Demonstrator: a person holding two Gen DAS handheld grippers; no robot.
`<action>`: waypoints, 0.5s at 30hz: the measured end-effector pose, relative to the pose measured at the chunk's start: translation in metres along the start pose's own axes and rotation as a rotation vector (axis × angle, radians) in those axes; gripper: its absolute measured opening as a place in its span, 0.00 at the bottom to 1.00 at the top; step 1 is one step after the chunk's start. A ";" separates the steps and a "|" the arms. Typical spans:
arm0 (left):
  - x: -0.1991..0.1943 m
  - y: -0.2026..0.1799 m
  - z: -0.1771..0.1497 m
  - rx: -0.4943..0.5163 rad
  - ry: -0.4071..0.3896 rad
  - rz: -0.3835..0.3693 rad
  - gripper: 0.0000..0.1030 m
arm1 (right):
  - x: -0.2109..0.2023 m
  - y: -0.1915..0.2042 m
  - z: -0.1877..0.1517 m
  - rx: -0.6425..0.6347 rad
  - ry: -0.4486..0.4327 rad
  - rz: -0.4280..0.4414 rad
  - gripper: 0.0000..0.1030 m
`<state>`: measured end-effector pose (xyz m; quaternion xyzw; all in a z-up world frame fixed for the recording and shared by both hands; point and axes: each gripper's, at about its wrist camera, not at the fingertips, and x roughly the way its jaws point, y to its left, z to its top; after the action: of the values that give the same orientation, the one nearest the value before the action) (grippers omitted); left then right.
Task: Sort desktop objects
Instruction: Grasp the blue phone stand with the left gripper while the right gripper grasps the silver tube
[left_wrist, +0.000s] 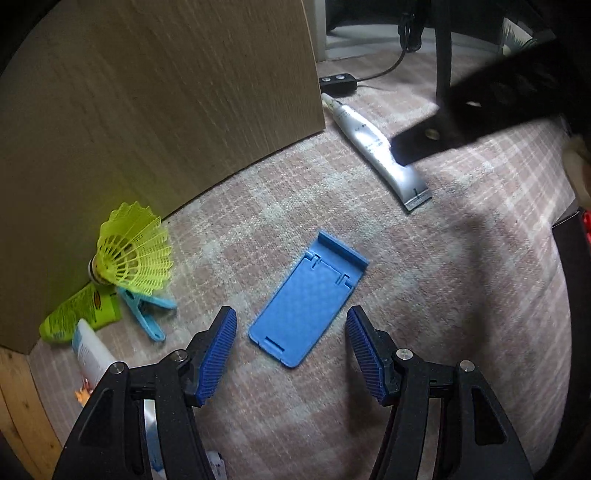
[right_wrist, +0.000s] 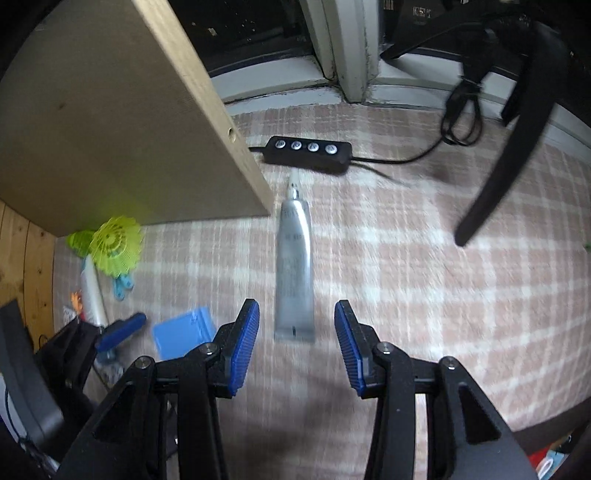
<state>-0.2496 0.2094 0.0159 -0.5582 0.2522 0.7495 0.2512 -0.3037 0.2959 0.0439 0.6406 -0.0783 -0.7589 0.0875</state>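
Observation:
A blue phone stand (left_wrist: 308, 299) lies flat on the checked cloth, just ahead of my open, empty left gripper (left_wrist: 291, 328). A silver tube (right_wrist: 294, 266) lies lengthwise ahead of my open, empty right gripper (right_wrist: 297, 325); its crimped end sits between the fingertips' line. The tube also shows in the left wrist view (left_wrist: 376, 147), with the right gripper's finger (left_wrist: 436, 140) blurred over it. The phone stand's corner (right_wrist: 183, 332) shows left of the right gripper. A yellow shuttlecock (left_wrist: 133, 251), a green tube (left_wrist: 79, 314), a blue clip (left_wrist: 147, 314) and a white tube (left_wrist: 92, 350) lie at the left.
A wooden panel (left_wrist: 147, 110) stands upright at the left, over the cluttered corner. A black button controller (right_wrist: 308, 153) with its cable lies beyond the silver tube. A black stand leg (right_wrist: 517, 147) rises at the right. A dark box edge (left_wrist: 572, 258) is at the far right.

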 end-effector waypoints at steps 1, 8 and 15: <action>0.003 0.000 0.001 0.007 0.002 0.003 0.58 | 0.004 0.001 0.003 0.000 0.003 -0.004 0.41; 0.006 0.002 0.005 -0.001 -0.020 -0.035 0.57 | 0.024 0.007 0.018 -0.011 0.012 -0.031 0.41; 0.005 -0.003 0.005 -0.015 -0.033 -0.074 0.38 | 0.027 0.021 0.024 -0.068 -0.007 -0.077 0.41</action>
<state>-0.2525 0.2155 0.0117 -0.5566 0.2217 0.7506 0.2787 -0.3316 0.2697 0.0266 0.6373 -0.0280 -0.7660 0.0797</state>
